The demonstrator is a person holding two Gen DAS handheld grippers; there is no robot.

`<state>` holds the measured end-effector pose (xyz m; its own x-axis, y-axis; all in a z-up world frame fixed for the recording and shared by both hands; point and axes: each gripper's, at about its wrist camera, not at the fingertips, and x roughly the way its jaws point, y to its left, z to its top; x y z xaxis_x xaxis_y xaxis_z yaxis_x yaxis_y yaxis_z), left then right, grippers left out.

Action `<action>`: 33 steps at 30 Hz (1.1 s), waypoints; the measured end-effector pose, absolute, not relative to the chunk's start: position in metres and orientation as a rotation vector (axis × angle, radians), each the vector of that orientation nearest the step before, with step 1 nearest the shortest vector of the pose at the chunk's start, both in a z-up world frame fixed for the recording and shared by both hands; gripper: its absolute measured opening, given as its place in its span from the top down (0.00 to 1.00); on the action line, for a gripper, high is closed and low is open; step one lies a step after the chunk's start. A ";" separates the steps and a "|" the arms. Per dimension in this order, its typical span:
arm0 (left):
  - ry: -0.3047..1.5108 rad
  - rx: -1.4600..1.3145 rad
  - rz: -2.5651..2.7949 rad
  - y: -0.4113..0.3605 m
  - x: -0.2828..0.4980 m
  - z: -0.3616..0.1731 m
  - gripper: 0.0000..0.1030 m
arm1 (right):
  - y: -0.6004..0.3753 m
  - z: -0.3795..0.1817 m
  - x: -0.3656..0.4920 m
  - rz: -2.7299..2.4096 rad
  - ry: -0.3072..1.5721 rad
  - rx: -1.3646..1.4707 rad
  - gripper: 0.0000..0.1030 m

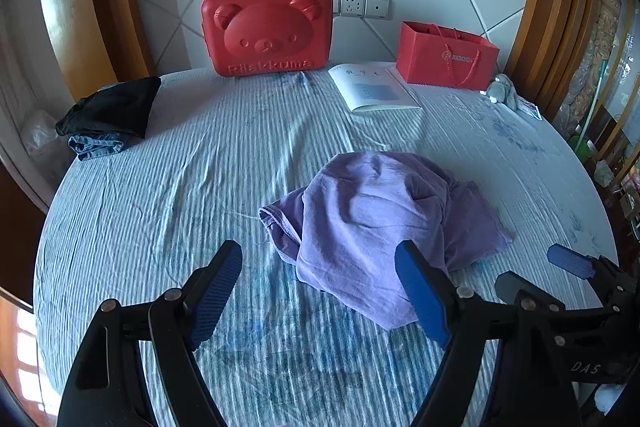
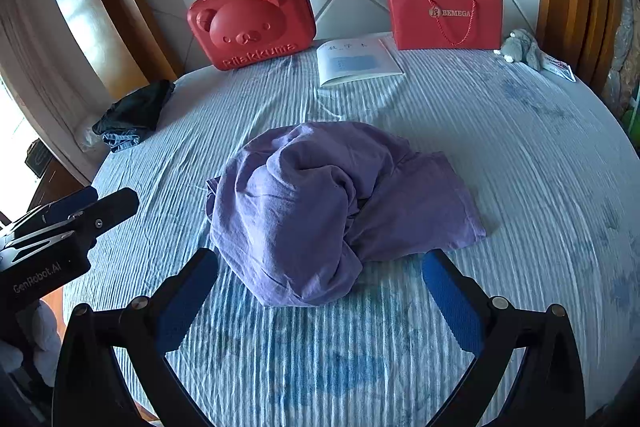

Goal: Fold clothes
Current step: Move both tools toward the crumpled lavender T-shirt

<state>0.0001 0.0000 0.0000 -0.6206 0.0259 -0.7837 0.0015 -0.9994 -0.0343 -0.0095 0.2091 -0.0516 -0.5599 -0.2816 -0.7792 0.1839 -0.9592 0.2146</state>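
Observation:
A crumpled purple garment (image 1: pixel 376 223) lies in a heap on the striped blue bedsheet (image 1: pixel 180 195); it also shows in the right wrist view (image 2: pixel 320 211). My left gripper (image 1: pixel 320 291) is open and empty, held just short of the heap's near left edge. My right gripper (image 2: pixel 320 291) is open and empty, just in front of the heap's near edge. The right gripper shows at the right of the left wrist view (image 1: pixel 540 275), and the left gripper shows at the left edge of the right wrist view (image 2: pixel 96 203).
A folded black garment on folded jeans (image 1: pixel 108 119) lies at the bed's far left. A red bear-face case (image 1: pixel 268 27), an open booklet (image 1: pixel 372 87), a red paper bag (image 1: pixel 448 55) and a small grey plush toy (image 1: pixel 502 89) stand along the headboard.

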 end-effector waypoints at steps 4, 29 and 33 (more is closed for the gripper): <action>-0.036 -1.370 2.811 -0.001 0.001 -0.001 0.23 | 0.210 -0.050 -0.009 -2.564 -0.154 1.305 0.00; -0.014 -1.445 2.794 -0.004 0.002 -0.011 0.23 | 0.198 -0.052 -0.008 -2.606 -0.060 1.306 0.00; -0.014 -1.449 2.790 -0.004 0.001 -0.011 0.23 | 0.198 -0.053 -0.009 -2.599 -0.063 1.322 0.00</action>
<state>0.0014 -0.0044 -0.0114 -0.5749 0.0020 -0.8182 0.0061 -1.0000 -0.0068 -0.0094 0.1984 -0.0531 -0.5692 -0.2180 -0.7927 0.1794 -0.9739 0.1390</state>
